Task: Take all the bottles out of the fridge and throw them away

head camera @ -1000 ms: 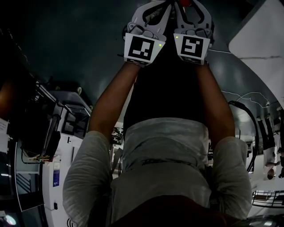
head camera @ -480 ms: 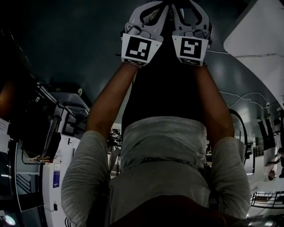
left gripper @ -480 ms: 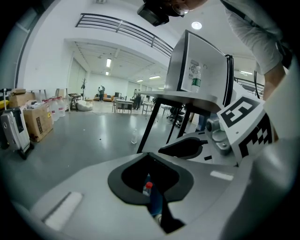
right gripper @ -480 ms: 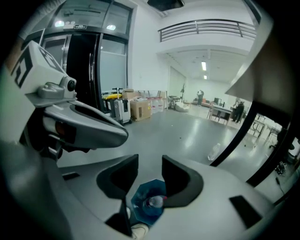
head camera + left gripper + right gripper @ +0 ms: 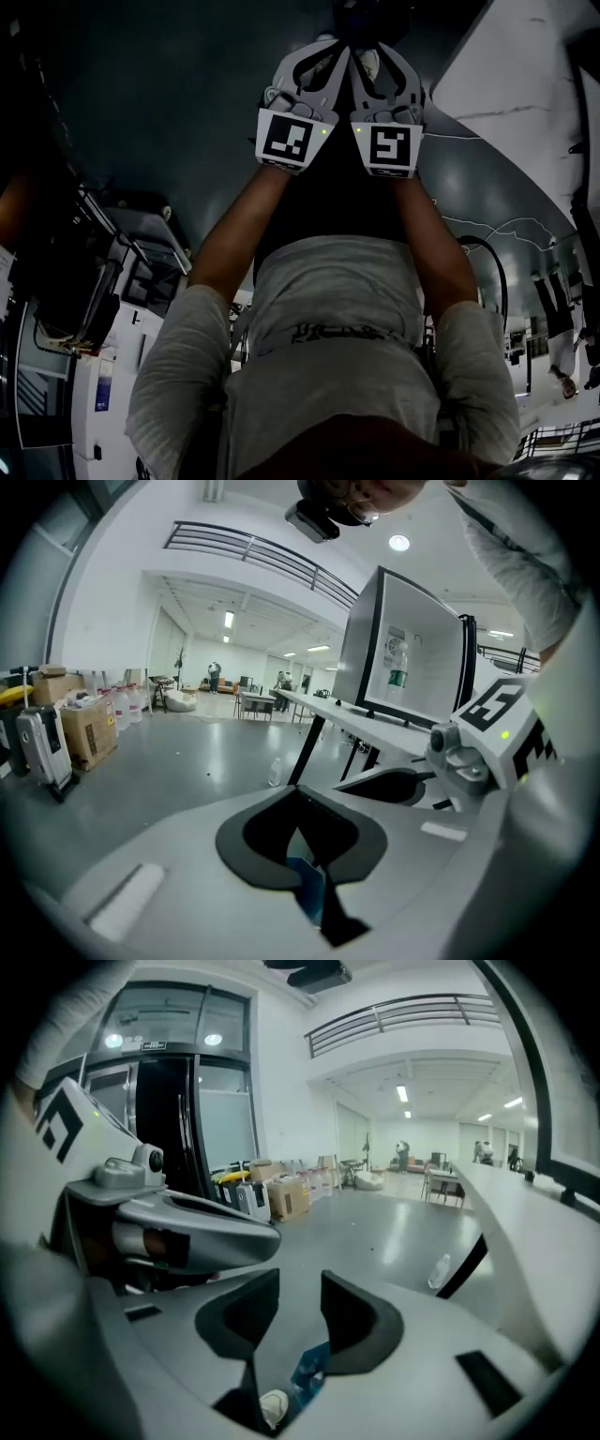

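In the head view both grippers are held out side by side over a dark floor, the left gripper (image 5: 328, 52) touching the right gripper (image 5: 380, 52). In the left gripper view the left gripper (image 5: 302, 832) has its jaws together, with a blue sliver in the slit behind them. The right gripper (image 5: 300, 1302) has its jaws closing. Their front halves stand apart, and a bottle (image 5: 281, 1401) with a white cap and blue label sits deep between them. The fridge (image 5: 441, 621) stands on a table, with one bottle (image 5: 397, 663) behind its glass. Another bottle (image 5: 274, 772) lies on the floor.
A long white table (image 5: 525, 1213) runs along the right, with the floor bottle (image 5: 439, 1271) by its black leg. Cardboard boxes (image 5: 84, 728) and suitcases (image 5: 37, 747) line the left wall. Dark glass doors (image 5: 178, 1119) stand behind the left gripper. People stand far off in the hall.
In the head view both grippers have drifted a little left and lower and closed up against each other. The white surface at the upper right has grown larger.
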The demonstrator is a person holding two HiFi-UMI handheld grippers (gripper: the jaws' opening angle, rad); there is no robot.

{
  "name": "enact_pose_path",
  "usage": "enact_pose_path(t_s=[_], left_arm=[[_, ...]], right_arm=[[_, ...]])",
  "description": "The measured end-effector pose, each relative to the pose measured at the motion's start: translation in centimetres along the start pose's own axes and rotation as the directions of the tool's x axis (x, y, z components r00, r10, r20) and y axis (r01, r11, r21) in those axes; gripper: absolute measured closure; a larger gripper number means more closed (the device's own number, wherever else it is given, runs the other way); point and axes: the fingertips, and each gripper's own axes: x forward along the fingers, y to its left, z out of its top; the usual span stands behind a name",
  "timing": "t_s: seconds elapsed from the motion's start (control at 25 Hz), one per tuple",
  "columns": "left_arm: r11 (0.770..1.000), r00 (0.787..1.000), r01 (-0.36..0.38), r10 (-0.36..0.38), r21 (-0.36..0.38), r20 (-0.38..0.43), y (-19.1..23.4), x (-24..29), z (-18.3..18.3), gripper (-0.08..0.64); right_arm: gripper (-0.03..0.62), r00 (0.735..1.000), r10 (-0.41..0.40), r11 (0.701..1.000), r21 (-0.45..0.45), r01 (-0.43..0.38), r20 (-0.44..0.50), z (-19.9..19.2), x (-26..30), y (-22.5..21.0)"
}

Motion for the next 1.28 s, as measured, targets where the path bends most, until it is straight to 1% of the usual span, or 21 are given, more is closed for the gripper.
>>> enact_pose_path(t_s=[0.12,0.36,0.52,0.72,0.84,1.04,1.2,1.28], left_arm=[[1.0,1.0,-0.009,0.009,-0.008,0.016,-0.7,-1.1,2.7,0.551],[1.0,0.998,-0.029,0.03,-0.008,0.06,-0.6,-3.1,8.1,0.551],[0.999,0.995,-0.041,0.042,-0.01,0.096,-1.2,-4.8,11.8,0.551],[0.999,0.986,-0.05,0.051,-0.011,0.157,-0.4,-7.5,16.8,0.551],[0.999,0.982,-0.05,0.05,-0.001,0.18,-0.7,-8.8,19.7,0.551],[1.0,0.976,-0.025,0.026,-0.007,0.216,-1.6,-10.4,24.4,0.551],[0.999,0.966,0.011,-0.018,0.031,0.257,-2.9,-11.4,28.6,0.551],[0.999,0.965,0.017,-0.026,0.035,0.262,-3.4,-12.0,30.2,0.551]], right_arm=[[0.453,1.0,0.013,1.0,0.012,-0.013,0.022,2.5,-1.9,0.0],[0.476,0.996,0.032,0.999,0.002,-0.032,0.08,8.5,-4.5,0.0],[0.49,0.993,0.037,0.999,-0.003,-0.037,0.11,11.8,-6.7,-0.4],[0.541,0.988,0.052,0.998,-0.028,-0.049,0.146,17.0,-8.3,-0.2],[0.557,0.986,0.052,0.998,-0.033,-0.047,0.159,20.0,-9.8,-0.5],[0.572,0.979,0.054,0.998,-0.031,-0.049,0.195,24.4,-12.3,-1.1],[0.577,0.971,0.063,0.998,-0.046,-0.053,0.23,28.0,-14.4,-1.4],[0.578,0.966,0.07,0.997,-0.048,-0.06,0.247,29.8,-15.6,-1.4]])
